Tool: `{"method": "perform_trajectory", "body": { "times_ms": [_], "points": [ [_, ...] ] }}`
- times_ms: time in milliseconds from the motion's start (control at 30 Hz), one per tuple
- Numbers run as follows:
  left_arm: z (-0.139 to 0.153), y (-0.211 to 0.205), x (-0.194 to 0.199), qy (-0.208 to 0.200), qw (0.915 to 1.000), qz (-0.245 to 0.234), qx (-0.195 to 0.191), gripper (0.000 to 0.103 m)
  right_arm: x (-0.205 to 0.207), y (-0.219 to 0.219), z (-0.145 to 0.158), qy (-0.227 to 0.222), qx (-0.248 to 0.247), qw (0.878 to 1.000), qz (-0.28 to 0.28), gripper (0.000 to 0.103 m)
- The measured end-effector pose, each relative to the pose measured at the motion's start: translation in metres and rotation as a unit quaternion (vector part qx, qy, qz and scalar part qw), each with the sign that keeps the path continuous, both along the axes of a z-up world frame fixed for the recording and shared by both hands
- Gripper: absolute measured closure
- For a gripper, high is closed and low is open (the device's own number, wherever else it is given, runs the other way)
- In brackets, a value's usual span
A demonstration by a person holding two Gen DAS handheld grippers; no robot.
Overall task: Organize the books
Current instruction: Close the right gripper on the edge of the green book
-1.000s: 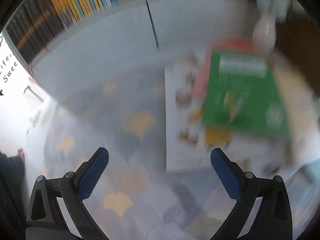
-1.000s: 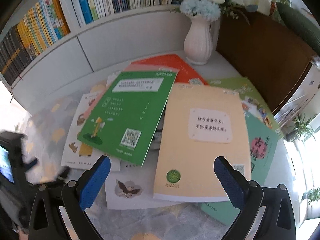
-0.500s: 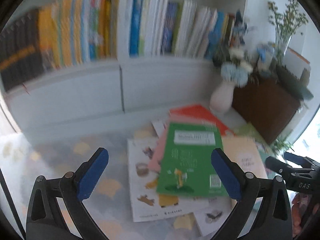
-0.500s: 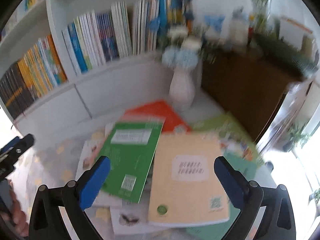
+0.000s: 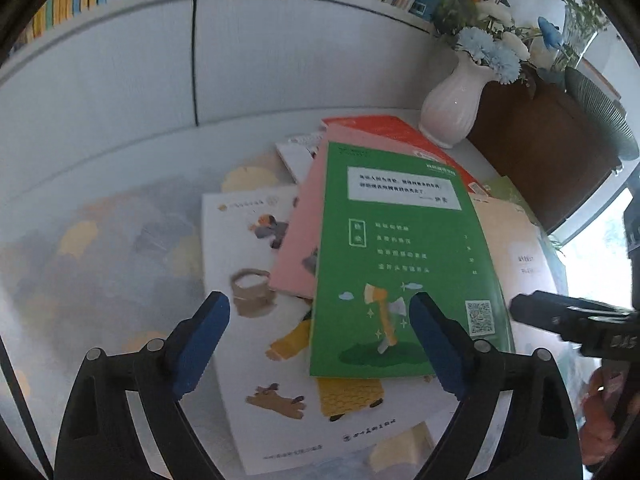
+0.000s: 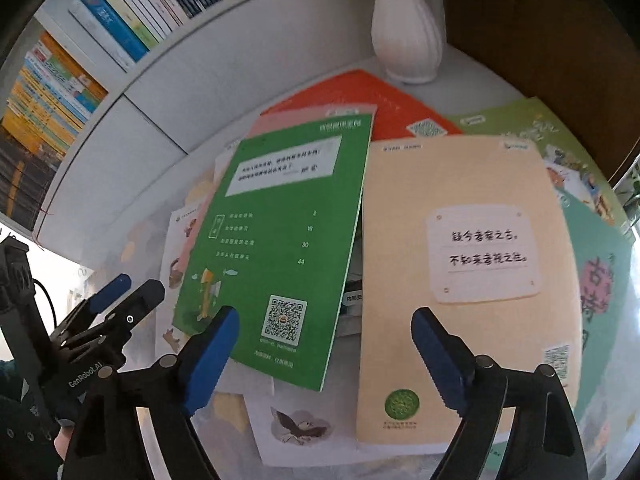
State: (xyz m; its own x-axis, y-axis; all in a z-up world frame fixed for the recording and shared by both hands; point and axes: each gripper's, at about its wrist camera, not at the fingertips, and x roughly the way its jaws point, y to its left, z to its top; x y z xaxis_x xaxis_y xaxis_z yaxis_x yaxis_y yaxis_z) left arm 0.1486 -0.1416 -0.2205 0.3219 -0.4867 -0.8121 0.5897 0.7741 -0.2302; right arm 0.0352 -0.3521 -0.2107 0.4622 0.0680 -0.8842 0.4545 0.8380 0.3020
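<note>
The green book (image 6: 280,240) is lying on top of the scattered pile, back cover up, and serves as the landmark here. It is showing a white quote box in Chinese characters, a contents list with the page numbers 2, 16, 30 and 44, a small axe drawing and a QR code near its lower edge. Just right of the green book, the cream book (image 6: 464,280) is carrying a white label with two lines of Chinese calligraphy, a round green seal and a smaller QR code. Behind the green book, an orange book (image 6: 384,96) and a pink book (image 5: 300,240) are poking out; left of it, a white picture book (image 5: 256,320) with animal drawings is lying partly beneath it. Beyond the green book a white vase (image 6: 404,36) is standing by the bookshelf (image 6: 100,52).

The left gripper (image 5: 320,344) is hanging over the green book's lower left corner, jaws wide with nothing gripped; they have just been closing a little. Its body reads "GenRobot.AI" in the right wrist view. The right gripper (image 6: 324,344) is straddling the gap between green and cream books, likewise wide, empty and just narrowed.

Compared with a second ago, both cameras are now sitting lower and closer to the pile, and the blur has cleared.
</note>
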Motion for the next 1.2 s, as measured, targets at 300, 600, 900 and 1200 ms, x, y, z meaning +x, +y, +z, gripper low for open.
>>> {"method": "perform_trajectory", "body": {
  "times_ms": [300, 600, 900, 1200],
  "points": [
    [-0.018, -0.018, -0.003, 0.030, 0.9989, -0.026, 0.023, 0.012, 0.008, 0.001, -0.012, 0.010, 0.000, 1.000, 0.001, 0.043],
    [-0.026, -0.035, -0.012, 0.044, 0.9965, -0.065, 0.030, 0.012, 0.012, 0.010, -0.027, 0.025, 0.061, 0.998, 0.019, 0.059],
    [-0.028, -0.031, -0.005, 0.061, 0.9960, -0.066, 0.005, 0.012, -0.012, -0.005, -0.020, 0.000, 0.084, 0.996, 0.011, 0.058],
    [-0.030, -0.041, -0.008, 0.054, 0.9945, -0.090, 0.001, 0.012, 0.002, 0.001, -0.028, -0.009, 0.093, 0.995, 0.017, 0.069]
  ]
}}
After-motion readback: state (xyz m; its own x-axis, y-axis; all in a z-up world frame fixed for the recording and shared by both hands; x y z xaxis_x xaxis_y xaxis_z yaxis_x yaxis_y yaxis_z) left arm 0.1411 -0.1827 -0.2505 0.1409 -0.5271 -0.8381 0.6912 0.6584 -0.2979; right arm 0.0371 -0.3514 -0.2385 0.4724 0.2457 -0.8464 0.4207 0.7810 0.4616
